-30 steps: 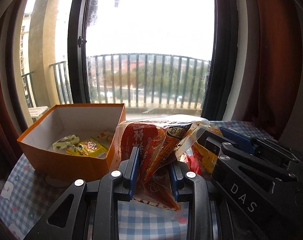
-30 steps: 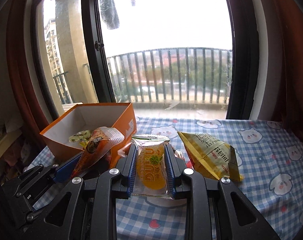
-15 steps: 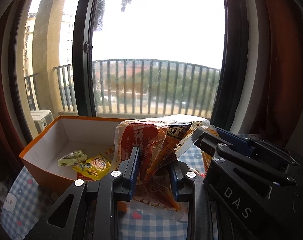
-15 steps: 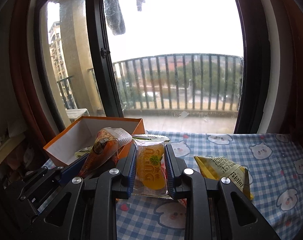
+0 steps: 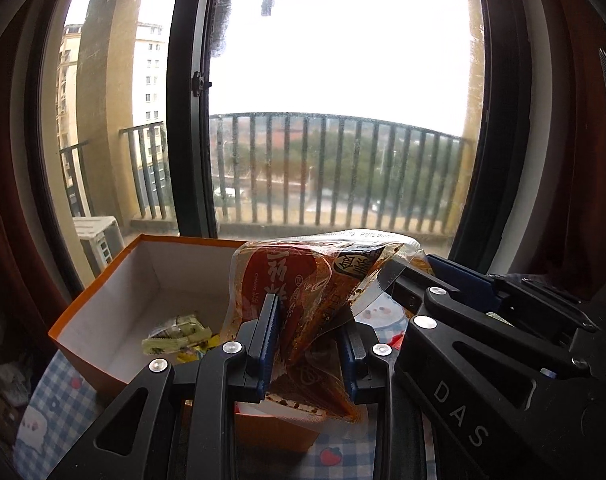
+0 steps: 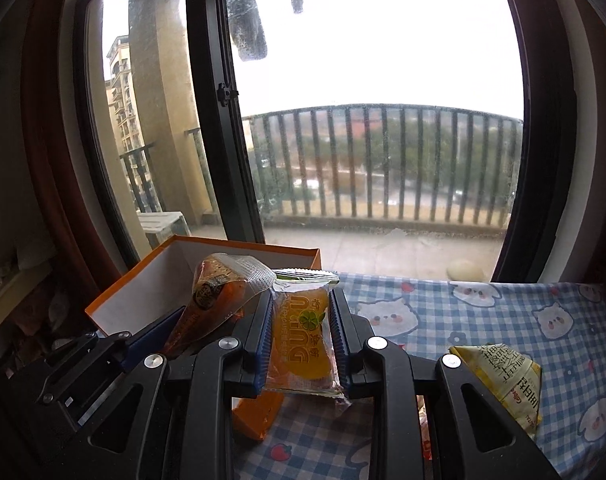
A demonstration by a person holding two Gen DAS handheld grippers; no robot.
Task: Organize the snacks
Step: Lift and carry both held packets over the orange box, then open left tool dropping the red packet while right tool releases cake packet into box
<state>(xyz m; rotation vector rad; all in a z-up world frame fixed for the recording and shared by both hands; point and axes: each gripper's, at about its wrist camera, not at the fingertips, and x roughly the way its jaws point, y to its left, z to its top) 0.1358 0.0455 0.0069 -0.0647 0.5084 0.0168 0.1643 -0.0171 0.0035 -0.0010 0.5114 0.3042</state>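
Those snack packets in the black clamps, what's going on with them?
A person is sorting snacks with two hand-held tools. The left tool is shut on a red-orange snack packet, held over the orange box, which already holds a few small packets. The right tool grips an orange jelly packet beside it. A yellow snack packet waits on the checked tablecloth.
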